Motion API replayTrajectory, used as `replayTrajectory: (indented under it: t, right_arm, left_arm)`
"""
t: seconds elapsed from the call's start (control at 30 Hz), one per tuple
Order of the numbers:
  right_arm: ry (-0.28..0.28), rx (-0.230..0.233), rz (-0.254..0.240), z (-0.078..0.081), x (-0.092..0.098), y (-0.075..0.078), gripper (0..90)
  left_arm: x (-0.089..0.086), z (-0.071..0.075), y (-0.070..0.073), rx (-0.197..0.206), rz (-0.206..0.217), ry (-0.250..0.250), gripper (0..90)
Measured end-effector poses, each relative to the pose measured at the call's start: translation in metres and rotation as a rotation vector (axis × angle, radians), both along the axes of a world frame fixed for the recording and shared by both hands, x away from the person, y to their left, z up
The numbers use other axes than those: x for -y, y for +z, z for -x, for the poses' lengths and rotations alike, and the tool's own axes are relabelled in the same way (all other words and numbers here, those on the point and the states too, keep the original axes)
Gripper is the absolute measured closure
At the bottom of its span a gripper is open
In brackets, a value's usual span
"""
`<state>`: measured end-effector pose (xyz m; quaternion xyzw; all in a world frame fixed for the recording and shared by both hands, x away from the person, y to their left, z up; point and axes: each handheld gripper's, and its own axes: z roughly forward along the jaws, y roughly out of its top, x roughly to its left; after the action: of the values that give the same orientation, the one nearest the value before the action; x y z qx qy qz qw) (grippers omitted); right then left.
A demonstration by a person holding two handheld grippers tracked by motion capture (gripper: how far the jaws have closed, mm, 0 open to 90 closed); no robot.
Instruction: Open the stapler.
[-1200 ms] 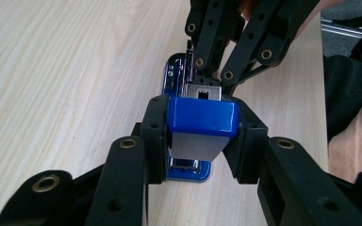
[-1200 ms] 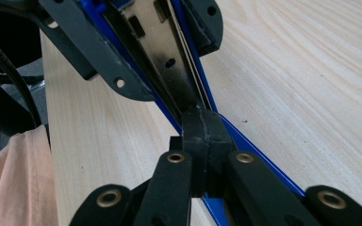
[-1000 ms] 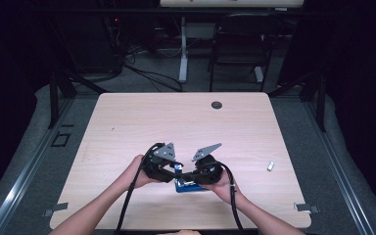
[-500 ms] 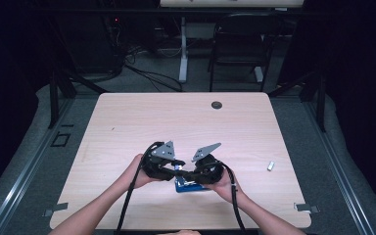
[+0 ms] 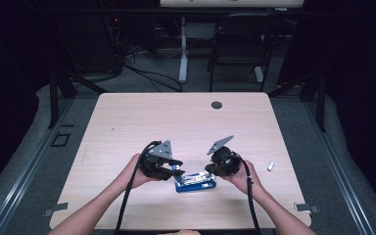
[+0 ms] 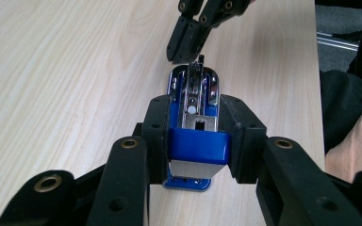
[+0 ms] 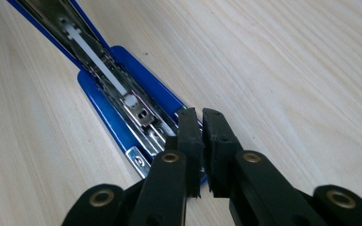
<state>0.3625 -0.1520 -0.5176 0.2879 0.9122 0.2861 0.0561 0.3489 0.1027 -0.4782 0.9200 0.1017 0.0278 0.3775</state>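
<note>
A blue stapler [image 5: 195,181] lies on the wooden table [image 5: 186,127] near its front edge, with its metal staple channel [image 7: 99,61] exposed. My left gripper [image 5: 174,169] is shut on the stapler's blue rear end [image 6: 198,147], its pads [image 6: 156,127] pressing both sides. My right gripper [image 5: 210,169] hovers at the opposite end, its jaws shut with only a thin slit and nothing visible between them [image 7: 201,115]. In the left gripper view the right gripper [image 6: 186,52] sits just beyond the stapler's chrome nose [image 6: 193,77].
A small silver piece [image 5: 270,166] lies on the table to the right. A black grommet [image 5: 217,105] is set near the far edge. A chair [image 5: 240,44] and a desk leg [image 5: 182,54] stand beyond the table.
The right gripper has edged slightly to the right along the stapler. The left gripper and the stapler have stayed put.
</note>
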Motion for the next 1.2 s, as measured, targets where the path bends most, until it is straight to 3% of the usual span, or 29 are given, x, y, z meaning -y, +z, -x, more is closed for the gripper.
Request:
replayTrajectory:
  t: [0.33,0.53,0.77,0.87,1.03,1.2]
  right_arm:
    - [0.009,0.001,-0.004,0.000,0.005,0.004,87.1]
    - [0.020,-0.027,-0.011,-0.001,0.005,0.003,85.8]
    - [0.027,-0.045,0.078,-0.001,0.000,-0.006,82.5]
    - [0.023,-0.054,0.061,-0.002,0.001,-0.006,82.4]
    - [0.022,-0.041,0.082,0.000,-0.003,-0.006,82.3]
    - [0.020,-0.050,0.079,-0.001,-0.003,-0.007,82.2]
  left_arm:
    - [-0.004,-0.001,0.000,-0.019,-0.004,0.007,65.7]
    - [-0.003,-0.001,0.000,-0.019,-0.005,0.010,65.7]
    - [-0.005,-0.001,-0.002,-0.032,-0.012,0.009,65.7]
    - [-0.006,0.000,-0.002,-0.027,-0.015,0.013,65.7]
    - [-0.016,0.003,-0.005,-0.041,-0.038,0.038,65.6]
    - [-0.026,0.004,-0.011,-0.071,-0.030,0.049,65.4]
